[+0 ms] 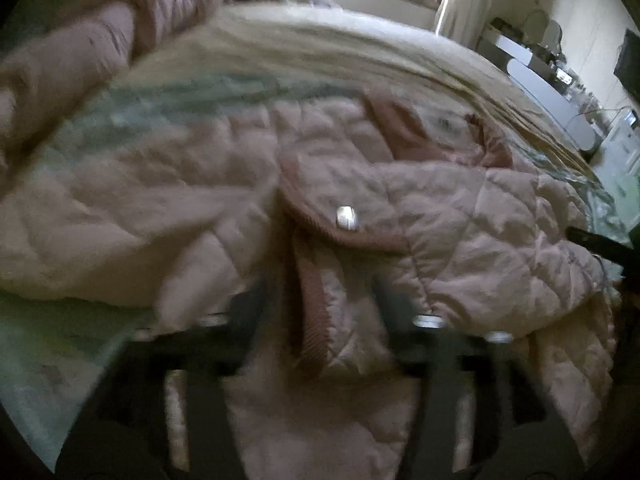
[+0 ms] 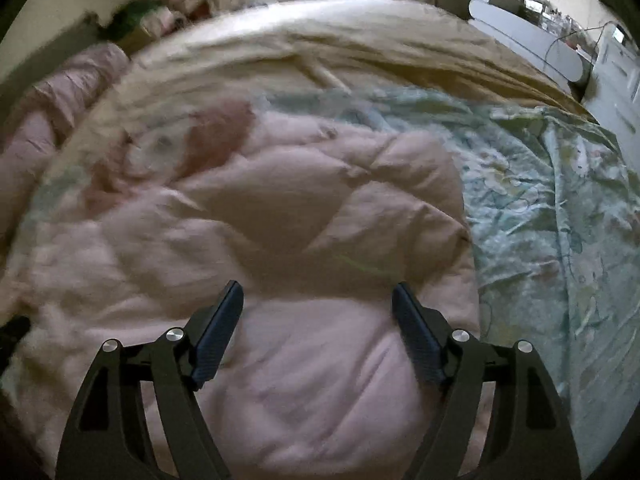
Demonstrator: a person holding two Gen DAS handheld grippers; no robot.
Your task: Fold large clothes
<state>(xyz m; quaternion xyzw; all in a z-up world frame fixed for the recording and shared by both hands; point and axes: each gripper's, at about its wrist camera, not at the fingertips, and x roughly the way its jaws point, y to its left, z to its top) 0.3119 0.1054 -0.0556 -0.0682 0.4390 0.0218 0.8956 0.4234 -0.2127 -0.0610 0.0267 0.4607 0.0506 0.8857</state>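
So the pink quilted jacket [image 2: 280, 216] is spread on the bed [image 2: 552, 208], right under both sets of tongs. Right tongs [image 2: 318, 300] are wide apart over the plain back panel, nothing between the pads [image 2: 218, 336], and they don't look to be touching the fabric. Left tongs [image 1: 320, 312] are blurry; they look apart, with a corduroy-trimmed edge [image 1: 312, 320] lying in the gap, not pinched as far as I can see.

Left view is the only one showing the flap with the silver snap [image 1: 346, 217] at about 12 o'clock from those tongs, plus the collar [image 1: 492, 144] up at 1 o'clock. Right view gets the jacket's right edge [image 2: 468, 240], and from there toward 3 o'clock it's open floral sheet. A beige blanket [image 2: 320, 40] runs across at 12, and a pink pillow [image 2: 60, 96] sits at 10.
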